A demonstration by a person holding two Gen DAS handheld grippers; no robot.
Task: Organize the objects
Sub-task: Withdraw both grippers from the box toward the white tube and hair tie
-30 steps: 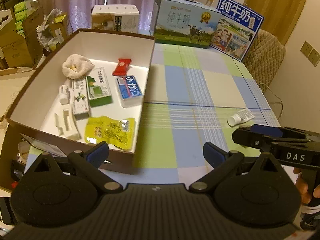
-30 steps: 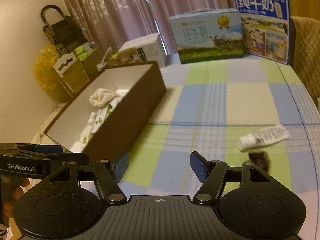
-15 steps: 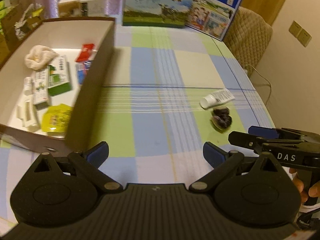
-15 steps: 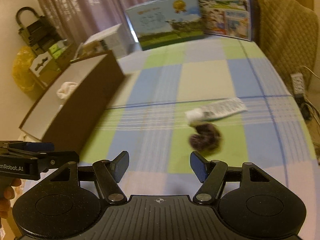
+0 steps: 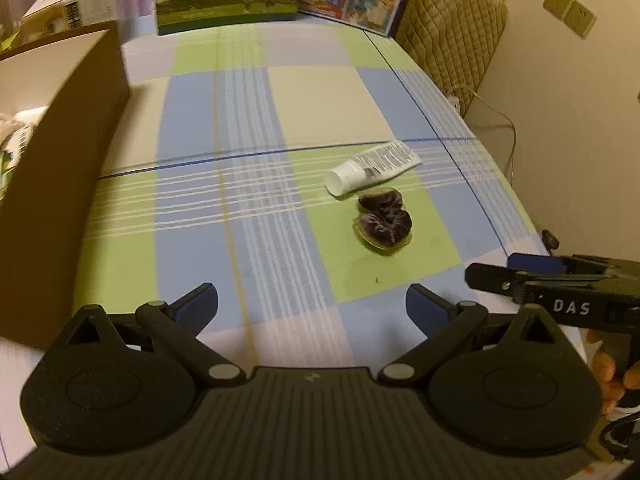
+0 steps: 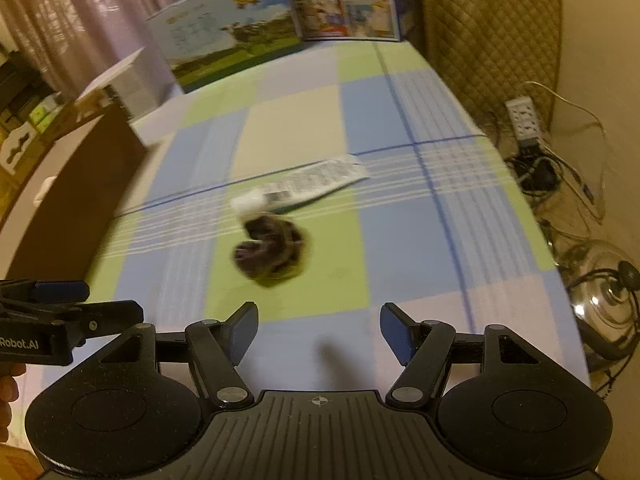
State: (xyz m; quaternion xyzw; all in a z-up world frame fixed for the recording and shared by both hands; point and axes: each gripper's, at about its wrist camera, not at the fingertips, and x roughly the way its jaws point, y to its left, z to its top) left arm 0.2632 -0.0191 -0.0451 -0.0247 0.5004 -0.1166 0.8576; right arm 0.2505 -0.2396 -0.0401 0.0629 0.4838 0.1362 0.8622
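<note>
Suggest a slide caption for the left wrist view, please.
Open left gripper faces white tube and dark packet.

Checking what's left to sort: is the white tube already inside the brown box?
No, the white tube lies on the checked tablecloth, beside the dark packet, well apart from the brown box.

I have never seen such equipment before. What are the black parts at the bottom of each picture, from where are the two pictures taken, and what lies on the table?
No robot is here: a person carries a hand-held gripper in each hand, and each has a camera looking along its two blue-padded fingers. One picture comes from the left hand-held gripper, the other from the right hand-held gripper. Both are open and hold nothing. On the checked blue, green and white tablecloth lie a white squeeze tube and, close beside it, a dark purple crinkled packet. A brown cardboard box stands at the left.
</note>
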